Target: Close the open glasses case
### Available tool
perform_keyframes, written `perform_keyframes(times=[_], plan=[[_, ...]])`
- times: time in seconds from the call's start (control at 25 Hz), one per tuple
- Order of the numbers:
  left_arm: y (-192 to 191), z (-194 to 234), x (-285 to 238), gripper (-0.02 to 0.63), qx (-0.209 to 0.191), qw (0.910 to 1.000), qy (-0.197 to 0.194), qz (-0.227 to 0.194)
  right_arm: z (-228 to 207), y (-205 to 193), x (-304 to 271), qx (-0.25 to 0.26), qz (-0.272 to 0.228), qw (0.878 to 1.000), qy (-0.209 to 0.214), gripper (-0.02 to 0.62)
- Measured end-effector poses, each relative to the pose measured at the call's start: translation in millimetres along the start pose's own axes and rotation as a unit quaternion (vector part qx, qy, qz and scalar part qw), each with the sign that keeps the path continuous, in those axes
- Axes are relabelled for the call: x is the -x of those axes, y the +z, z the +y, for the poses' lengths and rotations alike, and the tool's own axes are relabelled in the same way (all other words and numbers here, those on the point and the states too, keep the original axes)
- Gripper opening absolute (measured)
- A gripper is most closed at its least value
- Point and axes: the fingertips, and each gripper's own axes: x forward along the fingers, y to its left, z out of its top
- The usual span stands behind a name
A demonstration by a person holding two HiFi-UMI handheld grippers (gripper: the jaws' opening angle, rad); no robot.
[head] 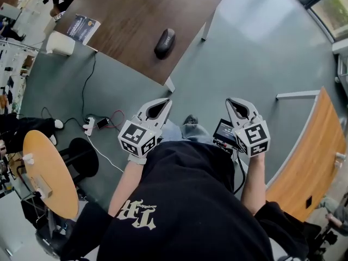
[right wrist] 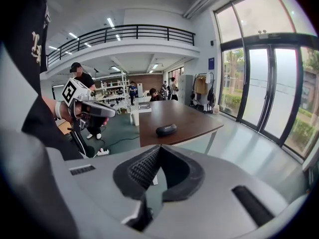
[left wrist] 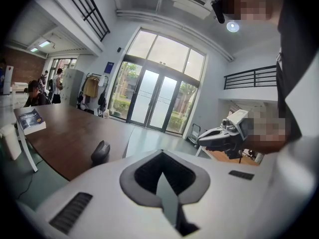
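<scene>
Glasses case (head: 165, 43), seemingly shut, on the bench (head: 136, 10) well ahead, long axis roughly fore-aft, nearer the left tool (head: 165, 103) than the right tool (head: 231, 101), both pinched together empty

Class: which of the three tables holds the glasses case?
The dark rectangular table bears the glasses case; the round table and curved table are pale wood.

A dark wooden bench (head: 141, 15) stood at eleven o'clock on the grey-green floor (head: 255, 53). A round table (head: 49, 173) sat at eight. Daylight came through tall glazed doors (left wrist: 159, 103) beneath a railed balcony (right wrist: 124, 32).
</scene>
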Motion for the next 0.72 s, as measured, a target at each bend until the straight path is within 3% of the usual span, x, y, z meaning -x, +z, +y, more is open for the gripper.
perform_keyframes(times=[0.36,0.72], plan=[[9.0,8.4,6.6,-0.003,-0.008,0.9999,0.006,-0.008,20.8,20.3,-5.5,0.020,-0.016,1.000,0.016,-0.014],[6.3,19.4,16.1,-0.003,0.022,0.9992,0.024,-0.023,20.6,32.5,-19.9,0.029,-0.021,0.999,0.031,-0.015]])
